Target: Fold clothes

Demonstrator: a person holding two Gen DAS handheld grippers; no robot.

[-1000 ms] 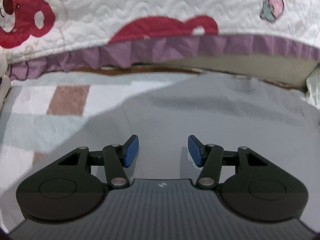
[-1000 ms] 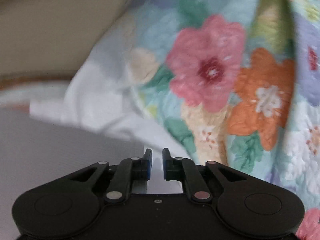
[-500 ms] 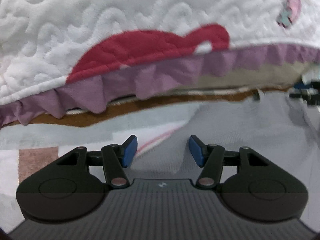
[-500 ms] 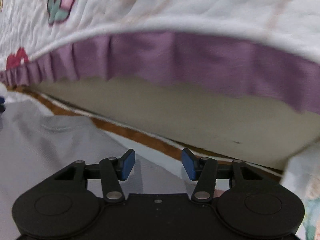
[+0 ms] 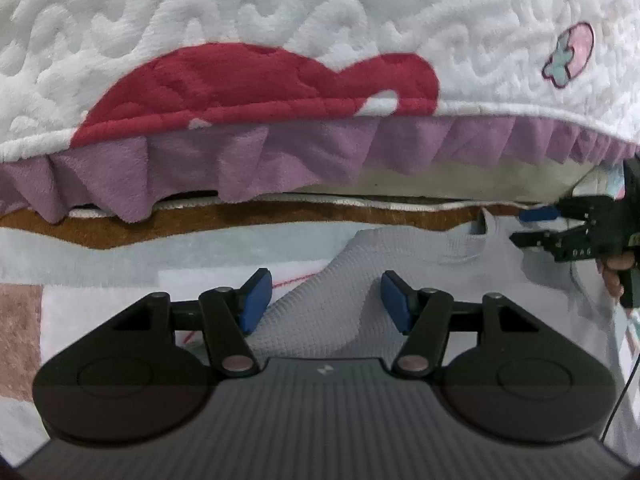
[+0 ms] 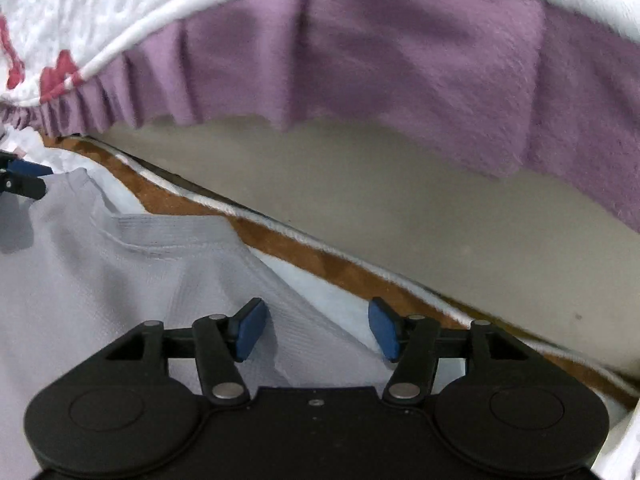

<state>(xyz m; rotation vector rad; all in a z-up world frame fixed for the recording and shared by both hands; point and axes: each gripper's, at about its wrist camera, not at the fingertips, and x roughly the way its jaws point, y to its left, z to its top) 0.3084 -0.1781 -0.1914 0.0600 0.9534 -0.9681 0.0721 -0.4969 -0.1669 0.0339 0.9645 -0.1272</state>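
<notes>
**A:** Are there any containers in view?

**B:** None that can be made out. The task's thing is a pale grey waffle-knit shirt [image 5: 320,320], lying flat on a patchwork blanket of pale blue, white and pink squares [image 5: 100,308]. Its ribbed neckline [image 6: 172,236] faces a brown border strip [image 5: 240,220] at the blanket's far edge.

**A:** How do the tongs stand?

**B:** The left gripper [image 5: 326,300] is released, its blue pads spread over a corner of the shirt without pressing it; its jaws have just been opening a little. The right gripper [image 6: 316,328] is also released, its jaws having just been opening wide. The shirt's shoulder edge runs between the pads, which do not press it. From the left wrist view the right gripper shows at the far right by the neckline, with fingers of the person's hand [image 5: 614,276] on its handle.

**A:** What stands around them?

**B:** Just beyond the brown strip rises a beige mattress side [image 6: 400,208]. A white quilted bedspread with red and pink appliqué shapes [image 5: 320,8] hangs over it, ending in a purple pleated frill [image 6: 400,60].

**A:** And the open room?

**B:** The frill overhangs the far edge close ahead of both grippers. The blanket lies bare to the left of the shirt.
</notes>
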